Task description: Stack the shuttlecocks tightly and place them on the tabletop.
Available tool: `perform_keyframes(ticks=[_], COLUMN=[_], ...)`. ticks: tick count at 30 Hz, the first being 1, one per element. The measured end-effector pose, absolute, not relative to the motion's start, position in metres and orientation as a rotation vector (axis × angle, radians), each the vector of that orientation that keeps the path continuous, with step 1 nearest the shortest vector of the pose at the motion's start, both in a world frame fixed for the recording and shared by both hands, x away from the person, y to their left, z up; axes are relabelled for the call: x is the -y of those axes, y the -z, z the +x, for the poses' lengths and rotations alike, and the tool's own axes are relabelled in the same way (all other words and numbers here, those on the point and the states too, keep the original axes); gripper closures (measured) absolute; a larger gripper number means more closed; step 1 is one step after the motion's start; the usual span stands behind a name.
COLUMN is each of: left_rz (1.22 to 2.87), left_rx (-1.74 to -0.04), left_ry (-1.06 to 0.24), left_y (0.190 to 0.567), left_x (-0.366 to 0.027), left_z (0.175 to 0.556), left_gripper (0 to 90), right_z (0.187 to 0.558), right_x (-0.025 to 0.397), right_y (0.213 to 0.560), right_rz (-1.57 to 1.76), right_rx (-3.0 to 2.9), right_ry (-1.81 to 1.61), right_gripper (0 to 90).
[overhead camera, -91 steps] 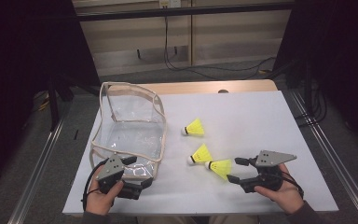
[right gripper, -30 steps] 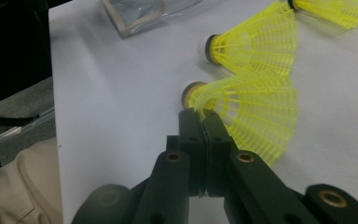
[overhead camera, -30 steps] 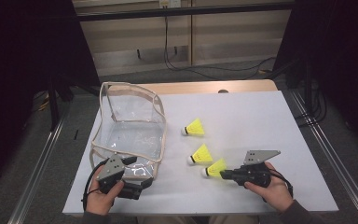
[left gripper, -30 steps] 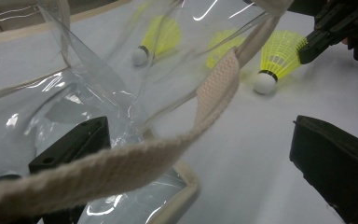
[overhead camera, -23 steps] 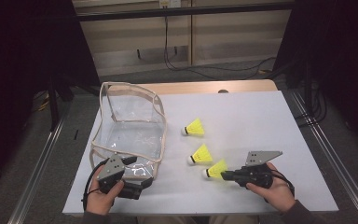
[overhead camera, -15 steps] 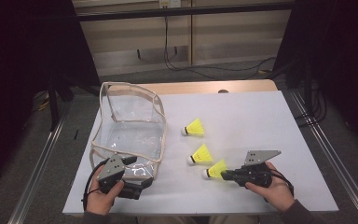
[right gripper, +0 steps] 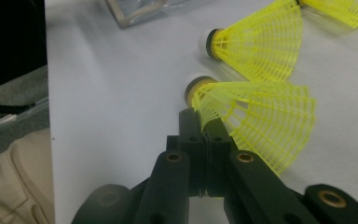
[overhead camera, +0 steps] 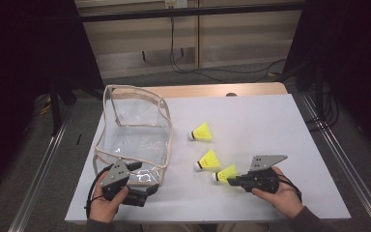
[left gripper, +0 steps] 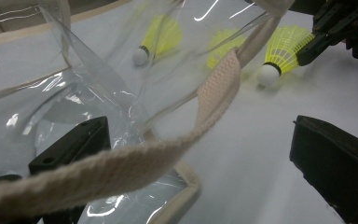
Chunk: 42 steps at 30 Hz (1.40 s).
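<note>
Both grippers, left (overhead camera: 142, 193) and right (overhead camera: 232, 181), are black with brass-ringed pivot holes, grey triangular top plates and trailing black cables; beige trousers below

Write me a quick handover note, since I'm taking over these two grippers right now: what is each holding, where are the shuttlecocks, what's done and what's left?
Left gripper: open around the clear bag's webbing rim.
Right gripper: shut on the nearest shuttlecock's skirt edge, which looks still down on the table.
Other two shuttlecocks lie on the table beside the bag.
Done: nothing is in the bag.
Left, probably: bag all three.
</note>
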State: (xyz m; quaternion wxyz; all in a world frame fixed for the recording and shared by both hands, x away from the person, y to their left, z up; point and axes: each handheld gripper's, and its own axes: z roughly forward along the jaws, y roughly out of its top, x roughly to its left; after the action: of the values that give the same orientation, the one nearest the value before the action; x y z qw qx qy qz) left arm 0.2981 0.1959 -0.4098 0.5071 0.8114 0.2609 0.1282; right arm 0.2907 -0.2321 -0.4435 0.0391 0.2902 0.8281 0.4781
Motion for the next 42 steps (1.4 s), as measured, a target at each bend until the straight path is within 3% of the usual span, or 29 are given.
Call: perform_keyframes(ticks=[22,42], left_rz=[1.957,1.962], left_rx=[-0.627,-0.619], left_ry=[-0.314,-0.316], left_y=[0.41,0.41], left_x=[-0.196,-0.196], left_z=[0.298,0.298], left_gripper=[5.4,5.4], right_z=[0.295,0.328], right_x=[0.267,0.273], right_y=[0.408,0.404], right_rz=[0.901,0.958], right_rx=[-2.427,-2.368], right_ry=[-1.575,-1.538], right_gripper=[89.4,89.4])
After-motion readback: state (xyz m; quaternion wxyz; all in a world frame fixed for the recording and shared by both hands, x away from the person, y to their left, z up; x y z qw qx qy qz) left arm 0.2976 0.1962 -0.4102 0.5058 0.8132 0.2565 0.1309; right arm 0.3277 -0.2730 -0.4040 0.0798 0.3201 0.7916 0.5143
